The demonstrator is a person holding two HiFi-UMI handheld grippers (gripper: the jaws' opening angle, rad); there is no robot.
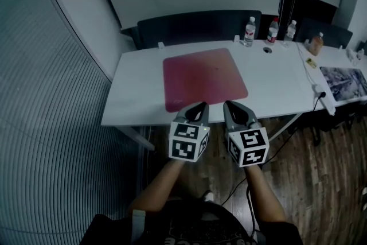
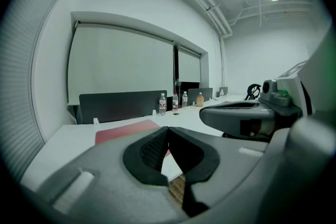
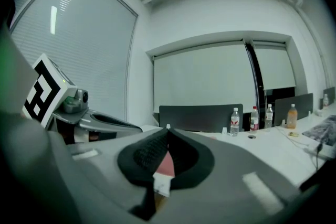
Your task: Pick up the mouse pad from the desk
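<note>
A large red mouse pad (image 1: 203, 77) lies flat on the white desk (image 1: 137, 94), its near edge close to the desk's front edge. In the left gripper view the mouse pad (image 2: 125, 130) shows just beyond the jaws. My left gripper (image 1: 200, 107) and right gripper (image 1: 228, 105) hang side by side in front of the desk, just short of the pad's near edge. Both are shut with nothing between the jaws. In the right gripper view a strip of the mouse pad (image 3: 166, 165) shows through the gap below the closed tips.
Three water bottles (image 1: 249, 31) and an orange bottle (image 1: 315, 43) stand along the desk's back edge in front of a dark partition (image 1: 195, 26). Papers (image 1: 343, 80) and a cable (image 1: 318, 97) lie at the right. A curved blind wall (image 1: 51, 123) is at the left, wood floor (image 1: 309, 181) below.
</note>
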